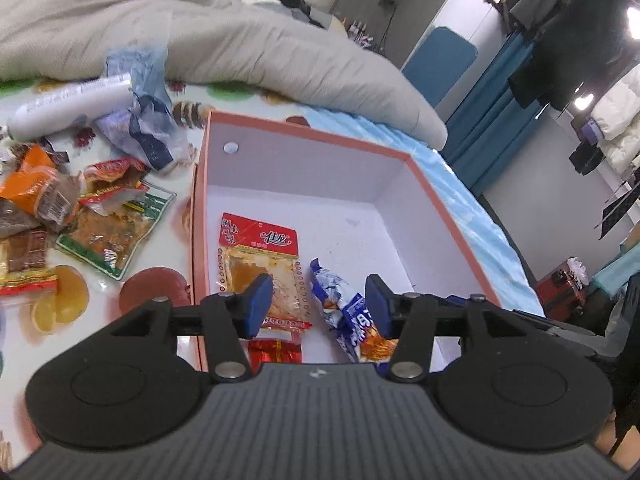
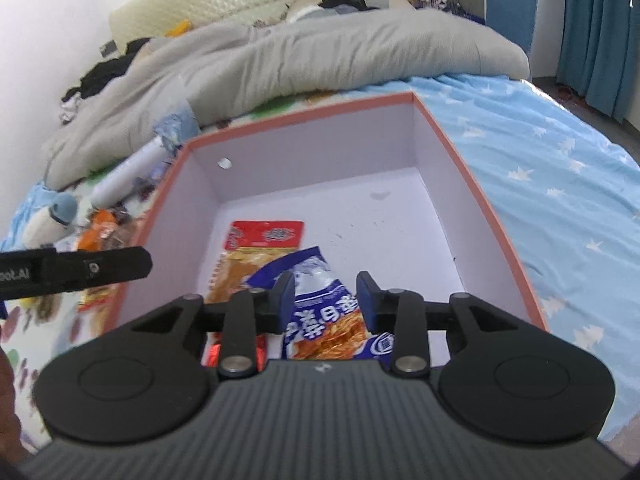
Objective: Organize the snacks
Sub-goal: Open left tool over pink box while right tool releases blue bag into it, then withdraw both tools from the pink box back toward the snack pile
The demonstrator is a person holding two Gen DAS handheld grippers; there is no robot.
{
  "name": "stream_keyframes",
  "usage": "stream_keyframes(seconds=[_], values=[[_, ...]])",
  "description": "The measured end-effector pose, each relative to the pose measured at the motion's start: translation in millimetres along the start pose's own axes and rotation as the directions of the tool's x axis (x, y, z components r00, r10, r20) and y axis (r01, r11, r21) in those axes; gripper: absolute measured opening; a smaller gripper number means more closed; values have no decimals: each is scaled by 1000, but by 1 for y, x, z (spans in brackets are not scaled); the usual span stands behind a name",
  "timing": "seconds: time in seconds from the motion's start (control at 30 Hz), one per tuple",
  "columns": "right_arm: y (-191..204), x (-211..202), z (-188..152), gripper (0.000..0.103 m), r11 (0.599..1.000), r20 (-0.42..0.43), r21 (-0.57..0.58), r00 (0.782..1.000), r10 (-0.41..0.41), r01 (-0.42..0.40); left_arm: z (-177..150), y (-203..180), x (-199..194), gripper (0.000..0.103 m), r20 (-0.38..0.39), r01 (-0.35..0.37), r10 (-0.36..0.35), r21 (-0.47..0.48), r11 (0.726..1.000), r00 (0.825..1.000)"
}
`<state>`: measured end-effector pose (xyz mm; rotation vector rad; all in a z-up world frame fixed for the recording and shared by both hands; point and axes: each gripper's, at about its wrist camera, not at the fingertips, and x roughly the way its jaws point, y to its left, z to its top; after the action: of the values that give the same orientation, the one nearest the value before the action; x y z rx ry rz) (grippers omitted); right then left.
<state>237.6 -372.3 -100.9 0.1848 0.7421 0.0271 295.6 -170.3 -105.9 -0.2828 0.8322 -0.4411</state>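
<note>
A pink-rimmed box (image 1: 304,128) with a white inside stands on the bed; it also shows in the right wrist view (image 2: 496,216). In it lie a red-topped clear snack pack (image 1: 260,256), a blue snack bag (image 1: 352,320) and a small red packet (image 1: 276,350). My left gripper (image 1: 318,306) is open and empty above the box's near end. My right gripper (image 2: 326,300) is open just above the blue bag (image 2: 320,304), not gripping it. The red-topped pack (image 2: 264,240) lies beyond the bag. The left gripper's side (image 2: 80,270) shows at the left.
Loose snack packs (image 1: 104,216) lie in a heap left of the box on a fruit-print sheet (image 1: 120,296). A white bottle (image 1: 68,106) and crumpled blue wrappers (image 1: 140,120) lie behind them. A grey quilt (image 1: 240,40) is bunched beyond. Blue star-print sheet (image 2: 560,184) lies right of the box.
</note>
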Motion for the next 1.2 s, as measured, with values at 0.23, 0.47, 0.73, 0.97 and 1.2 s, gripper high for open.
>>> stream_keyframes(seconds=[0.23,0.47,0.73,0.97,1.2], values=[[25,-36,-16,37,998,36,-25,998,52,-51,-19,-9,-58,57,74,0,-1,19,1000,997],[52,-77,-34,37,994,114,-75,989,90,-82,-40,-3,-118,57,128,11,-10,-8,1000,992],[78,-102,-53,37,990,127,-97,985,114,-102,-64,7,-169,57,173,-3,4,-10,1000,985],[106,-115,-64,37,983,111,-137,984,141,-126,-79,23,-203,57,187,-40,41,-8,999,981],[134,-125,-76,37,973,106,-179,981,164,-143,-98,47,-242,57,208,-104,108,-29,994,972]])
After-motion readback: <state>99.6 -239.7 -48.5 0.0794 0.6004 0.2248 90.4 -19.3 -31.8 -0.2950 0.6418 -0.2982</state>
